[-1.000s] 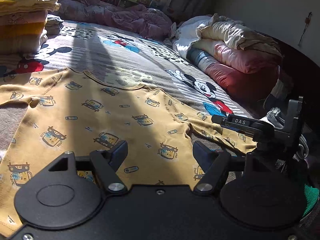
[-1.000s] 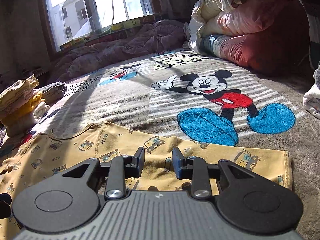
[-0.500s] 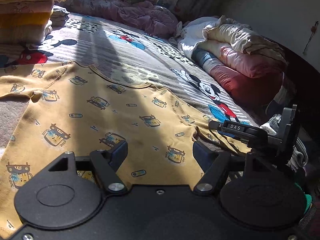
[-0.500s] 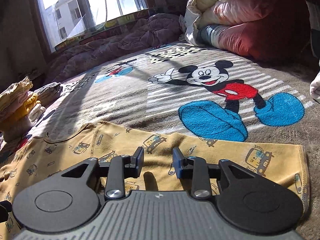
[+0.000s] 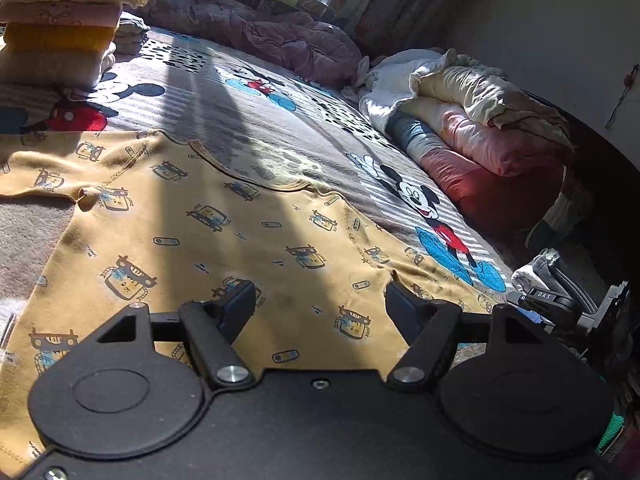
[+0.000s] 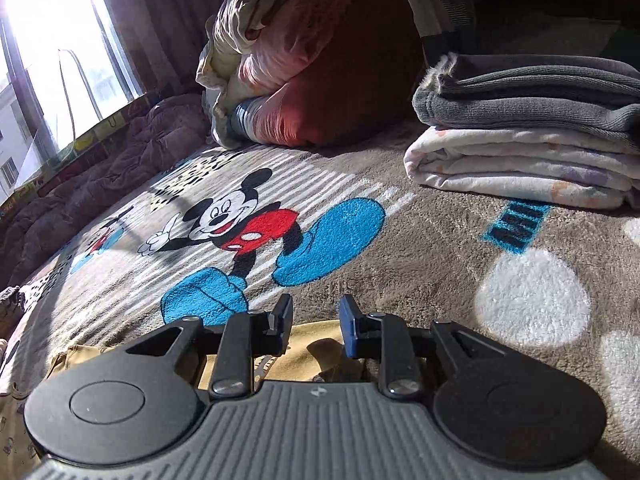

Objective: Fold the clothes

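Observation:
A yellow long-sleeved shirt [image 5: 224,216] printed with little cars lies spread flat on the Mickey Mouse blanket [image 5: 280,120], neckline toward the window. My left gripper [image 5: 320,304] hovers wide open over the shirt's lower body, nothing between its fingers. The right gripper's body [image 5: 560,308] shows at the far end of the shirt's right sleeve. In the right wrist view, my right gripper [image 6: 316,320] stands open just above the sleeve's end [image 6: 316,348], which lies under and between its fingers; the rest of the shirt [image 6: 12,420] is mostly hidden behind the gripper body.
A stack of folded clothes [image 5: 60,28] stands at the back left. Another folded pile, grey on white [image 6: 528,132], sits right of the sleeve. Rolled bedding [image 5: 472,120] lines the right side; a crumpled purple quilt [image 5: 256,36] lies under the window.
The right gripper has travelled right along the sleeve to its end and turned right, bringing the grey and white pile into view. The left gripper has lowered and tilted slightly; both stay open.

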